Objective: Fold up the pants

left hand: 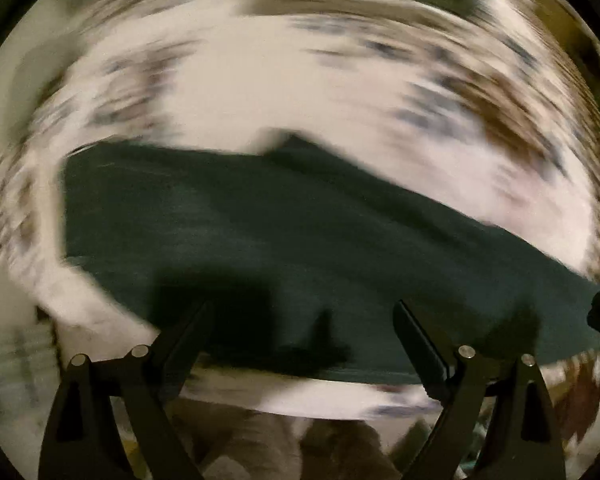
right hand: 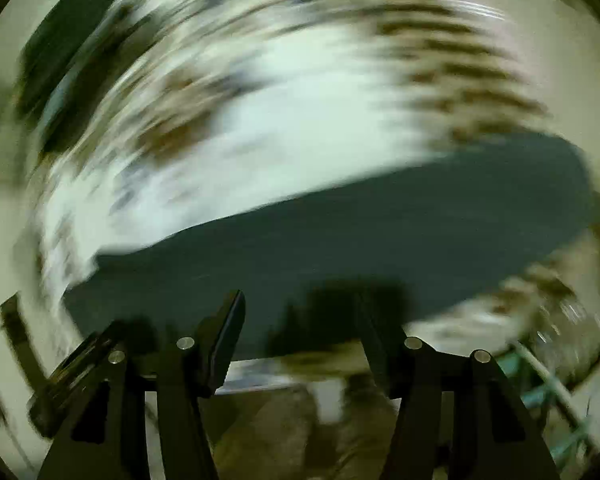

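A blurred white, brown-patterned sheet (left hand: 260,80) carries the flat dark-green cloth pants (left hand: 280,232). Above their near edge, left gripper (left hand: 302,320) and right gripper (right hand: 304,320) hang spread, empty; square hems before pinching.

Pants (left hand: 300,232) flat on patterned cloth (left hand: 260,92), beyond both hand-held grippers

Both my wrist cameras look down along my fingers, close above the bed; each sees the same dark pants (left hand: 300,232)
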`<state>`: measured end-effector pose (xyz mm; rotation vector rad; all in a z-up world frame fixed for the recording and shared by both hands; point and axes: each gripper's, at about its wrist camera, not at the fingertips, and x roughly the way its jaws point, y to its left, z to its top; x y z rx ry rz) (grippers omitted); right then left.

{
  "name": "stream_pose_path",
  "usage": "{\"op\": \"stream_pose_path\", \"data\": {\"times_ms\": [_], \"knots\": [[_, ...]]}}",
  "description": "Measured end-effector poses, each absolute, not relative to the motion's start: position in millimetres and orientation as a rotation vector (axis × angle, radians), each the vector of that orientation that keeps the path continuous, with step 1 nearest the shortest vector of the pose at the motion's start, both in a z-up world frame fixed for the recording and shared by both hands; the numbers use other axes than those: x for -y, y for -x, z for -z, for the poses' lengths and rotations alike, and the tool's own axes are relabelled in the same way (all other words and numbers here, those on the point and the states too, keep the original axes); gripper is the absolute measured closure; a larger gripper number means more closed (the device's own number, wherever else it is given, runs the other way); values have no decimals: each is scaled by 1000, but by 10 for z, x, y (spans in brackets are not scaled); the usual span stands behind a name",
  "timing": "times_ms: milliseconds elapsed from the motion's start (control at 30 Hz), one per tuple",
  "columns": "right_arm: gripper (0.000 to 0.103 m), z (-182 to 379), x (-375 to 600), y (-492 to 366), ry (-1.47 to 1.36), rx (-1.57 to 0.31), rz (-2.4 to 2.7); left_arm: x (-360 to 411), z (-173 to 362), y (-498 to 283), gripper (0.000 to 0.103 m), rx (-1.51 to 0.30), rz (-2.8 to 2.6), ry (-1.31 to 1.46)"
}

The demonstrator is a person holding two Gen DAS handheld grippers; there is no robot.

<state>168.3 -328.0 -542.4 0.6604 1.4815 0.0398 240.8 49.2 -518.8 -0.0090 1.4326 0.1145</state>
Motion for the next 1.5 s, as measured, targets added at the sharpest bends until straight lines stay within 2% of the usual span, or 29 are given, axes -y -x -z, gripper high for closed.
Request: {"op": "stream_pose_path", "data": {"times_ms": [233, 400, 433, 467, 533, 600, 733, 833, 867, 933, 1067, 1133, 1167, 1200, 1500], "knots": [[44, 5829, 1324, -3091, -641, -1649, -318, -2114, 5284, -2613, 11, -1416, -384, 97], [44, 6357, 622, -3574, -542, -1850, -219, -2569, 5400, -2695, 11, -1429, -439, 159], [47, 6433, 578, -3631, -508, -1882, -184, -2597, 5395, -2699, 11, -1433, -437, 164], [70, 6478, 540, -3633, -462, -1896, -117, -2637, 5424, -2706, 11, -1433, -431, 167], [83, 6471, 552, -3611, -482, -1877, -46, -2653, 5461, -2700, 11, -1442, -417, 172], [88, 6333, 587, -3585, -485, -1819, -9, -2687, 5498, -2688, 11, -1449, -401, 189], [91, 5960, 556, -3601, -427, -1693, -10, -2830, 5548, -2660, 11, -1447, -390, 232], [93, 5982, 690, -3635, -499, -1645, 41, -2983, 5598, -2613, 11, -1440, -401, 276], [103, 5986, 702, -3712, -504, -1614, 58, -3046, 5625, -2598, 11, -1441, -403, 301], [103, 5955, 691, -3786, -458, -1581, 29, -3154, 5685, -2576, 11, -1437, -414, 356], [100, 6058, 588, -3806, -445, -1698, -37, -3273, 5837, -2596, 11, -1447, -416, 414], [81, 6019, 526, -3747, -377, -1688, -47, -3303, 5896, -2610, 11, -1443, -409, 421], [64, 6014, 513, -3719, -363, -1677, -49, -3308, 5924, -2617, 11, -1444, -404, 416], [54, 6029, 522, -3694, -375, -1670, -48, -3311, 5942, -2618, 11, -1443, -402, 408], [52, 6321, 722, -3542, -519, -1672, 4, -3266, 6116, -2713, 12, -1442, -370, 345]]}}
